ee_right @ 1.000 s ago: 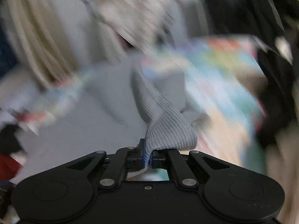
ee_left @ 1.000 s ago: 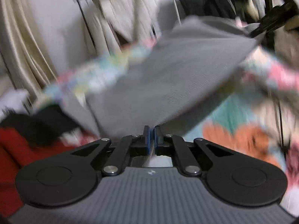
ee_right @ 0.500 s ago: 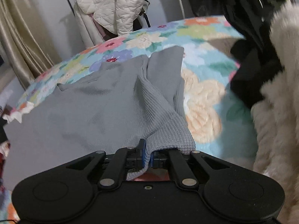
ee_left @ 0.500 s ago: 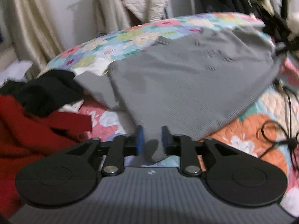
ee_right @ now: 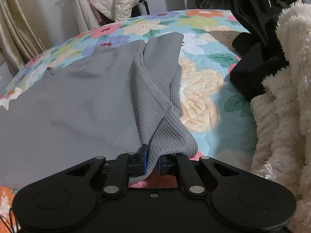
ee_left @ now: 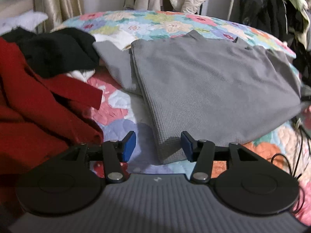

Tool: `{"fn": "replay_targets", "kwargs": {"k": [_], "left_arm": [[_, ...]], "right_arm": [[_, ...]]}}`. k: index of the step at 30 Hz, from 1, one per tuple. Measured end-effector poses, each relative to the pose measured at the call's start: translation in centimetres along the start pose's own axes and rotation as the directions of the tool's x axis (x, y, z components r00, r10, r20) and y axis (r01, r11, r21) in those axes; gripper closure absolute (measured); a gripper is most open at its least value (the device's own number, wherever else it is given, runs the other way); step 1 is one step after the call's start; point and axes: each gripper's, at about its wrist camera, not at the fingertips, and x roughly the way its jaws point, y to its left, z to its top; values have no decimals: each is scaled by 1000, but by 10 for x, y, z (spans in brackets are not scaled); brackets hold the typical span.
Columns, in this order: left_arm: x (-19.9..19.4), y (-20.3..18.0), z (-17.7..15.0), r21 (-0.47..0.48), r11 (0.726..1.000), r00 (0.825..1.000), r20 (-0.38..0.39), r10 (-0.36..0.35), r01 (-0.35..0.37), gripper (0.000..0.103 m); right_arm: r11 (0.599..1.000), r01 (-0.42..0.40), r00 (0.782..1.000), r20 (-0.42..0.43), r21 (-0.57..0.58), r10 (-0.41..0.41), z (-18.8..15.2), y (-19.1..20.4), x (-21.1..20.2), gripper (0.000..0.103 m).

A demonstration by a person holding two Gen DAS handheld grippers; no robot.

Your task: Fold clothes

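While my left tongs (ee_left: 157, 146) gape apart around the grey shirt's (ee_left: 210, 89) near corner, my right tongs (ee_right: 152, 160) pinch its other hem corner (ee_right: 171, 139). Flat on the floral bed (ee_left: 155, 23), the shirt runs lengthwise away, neckline farthest.

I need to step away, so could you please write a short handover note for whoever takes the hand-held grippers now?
Left hand-held gripper: open, holding nothing, at the near hem corner of the grey waffle-knit top.
Right hand-held gripper: shut on the top's other hem corner.
The top lies spread on the floral quilt, one sleeve out to the left. No fold made yet.
Left to do: release, fold sleeves in, fold body. The red garment and black garment are unfolded.
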Motion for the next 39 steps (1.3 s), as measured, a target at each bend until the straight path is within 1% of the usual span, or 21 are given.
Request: {"fn": "replay_targets", "kwargs": {"k": [4,5,7,8,10,12,13,14,18,20,22,23,25,28,30,31,33,35,36,37,39], "left_arm": [[6,-1,2,-39,999,1000,7,18,-18,59],[9,-3,3,-33,999,1000,3,24,-24,68],[10,-9,4,-22,1000,1000,19,13,-13,76],[10,-12,5,-17,1000,1000,31,2,-1,86],[5,-19,6,6,1000,998,69,8,-9,88],[-1,-23,7,30,999,994,105,38,-42,88],[-4,-25,8,39,997,991,122,58,-64,88],[-6,-24,9,34,997,989,131,63,-68,87],[-16,-12,14,-50,998,986,166,31,-23,80],[-17,-8,16,-79,996,984,173,40,-26,64],[-12,-3,22,-127,991,986,157,52,-32,59],[-6,1,31,-174,985,990,135,46,-22,59],[3,7,50,-266,964,995,102,4,23,59],[10,8,76,-323,936,981,174,-89,142,56],[18,10,81,-337,922,971,204,-126,191,55],[24,11,81,-338,918,966,215,-141,209,55],[36,14,68,-336,915,965,203,-163,225,55],[46,17,51,-333,909,964,166,-207,252,55],[51,18,43,-332,905,962,147,-228,265,55],[53,18,36,-326,906,962,128,-240,269,55],[54,17,31,-305,913,962,108,-250,272,55]], "right_arm": [[1000,15,1000,0,-13,-15,-2,5,-1,94],[1000,17,1000,1,-8,-17,-2,7,-2,94],[999,41,999,25,-18,-40,0,12,-8,94],[996,71,997,42,-55,-69,0,17,-11,94],[961,174,983,89,-215,-158,1,38,-16,93],[890,244,969,127,-386,-210,0,63,-16,94],[873,252,967,134,-417,-215,1,71,-16,94],[882,238,971,131,-407,-202,2,73,-16,94],[969,136,989,91,-207,-119,9,46,-13,94],[987,105,991,100,-124,-93,12,35,-15,93],[996,70,989,133,-62,-62,20,38,-21,90],[997,53,988,151,-55,-44,25,46,-24,88],[990,7,984,179,-143,19,41,84,-28,88],[920,-107,961,199,-377,193,51,170,-35,89],[818,-273,919,115,-507,378,40,229,-34,93],[767,-339,899,52,-544,434,30,252,-30,94],[671,-415,875,-67,-614,480,-2,288,-22,95],[601,-426,874,-136,-676,466,-30,304,-16,95],[593,-413,883,-146,-691,445,-39,302,-16,95],[606,-400,893,-146,-687,425,-43,294,-15,94],[676,-381,913,-138,-631,385,-39,266,-16,87]]}}
